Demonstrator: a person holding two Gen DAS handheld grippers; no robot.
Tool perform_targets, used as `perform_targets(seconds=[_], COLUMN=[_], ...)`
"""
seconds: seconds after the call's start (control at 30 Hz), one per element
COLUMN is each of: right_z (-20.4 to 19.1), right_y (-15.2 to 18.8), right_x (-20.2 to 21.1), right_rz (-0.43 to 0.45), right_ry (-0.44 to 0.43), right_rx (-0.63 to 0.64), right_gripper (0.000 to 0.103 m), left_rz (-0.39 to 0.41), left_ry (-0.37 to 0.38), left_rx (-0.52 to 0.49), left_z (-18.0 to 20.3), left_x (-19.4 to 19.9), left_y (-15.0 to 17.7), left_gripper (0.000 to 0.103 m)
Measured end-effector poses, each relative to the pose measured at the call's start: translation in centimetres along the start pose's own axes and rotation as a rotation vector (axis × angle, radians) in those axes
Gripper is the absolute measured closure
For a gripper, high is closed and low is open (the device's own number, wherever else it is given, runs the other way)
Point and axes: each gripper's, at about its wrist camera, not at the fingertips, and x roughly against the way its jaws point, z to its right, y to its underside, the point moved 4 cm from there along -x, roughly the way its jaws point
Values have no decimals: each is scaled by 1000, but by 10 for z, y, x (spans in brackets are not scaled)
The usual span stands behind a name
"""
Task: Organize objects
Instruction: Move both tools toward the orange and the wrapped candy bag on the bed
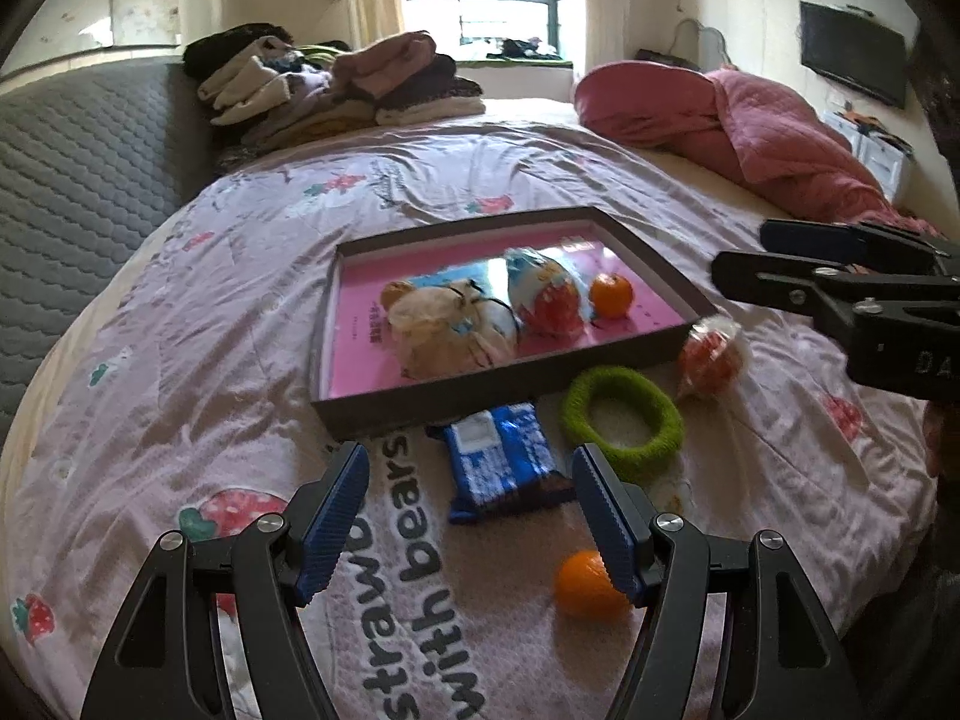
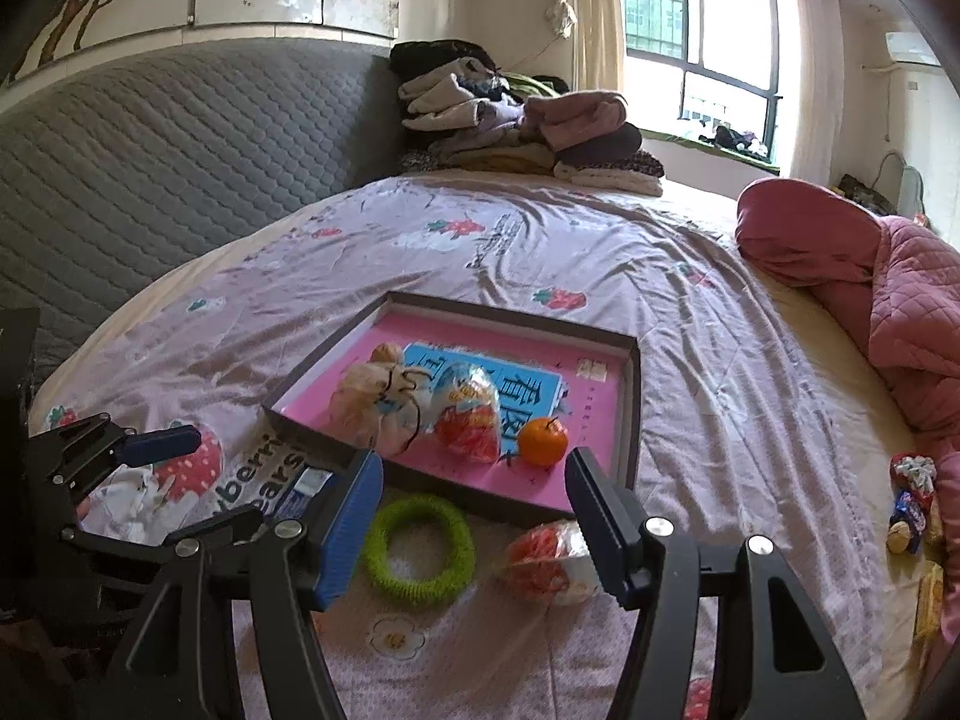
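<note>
Blue packet (image 2: 303, 489) behind gripper finger

Two oranges (image 1: 611, 294) (image 1: 587, 585), two red snack bags (image 1: 549, 300) (image 1: 711, 354), one green ring (image 1: 622, 423), one blue packet (image 1: 501, 459), one tray (image 1: 420, 402).

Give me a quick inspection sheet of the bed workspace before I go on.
Surface: bedspread, wrinkled.
Job's things: tray holds cloth pouch, snack bag, orange; outside it lie blue packet, green ring, red-white packet, second orange.
Clutter: folded clothes, pink quilt, snacks at bed edge.
Grippers: left gripper and right gripper open, empty.
Cables: nothing seen.
Surroundings: window, television.
</note>
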Motion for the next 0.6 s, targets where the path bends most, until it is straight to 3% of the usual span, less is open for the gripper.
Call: perform_targets(seconds=[0.6], right_z=[-7], right_y=[31], right_x=[-10], right_rz=[-67], right_ry=[4], right_rx=[21], right_gripper=[40], left_rz=[-48], left_ry=[60], left_rx=[-65], left_z=[23], left_x=[-2], left_y=[24], left_gripper=[31])
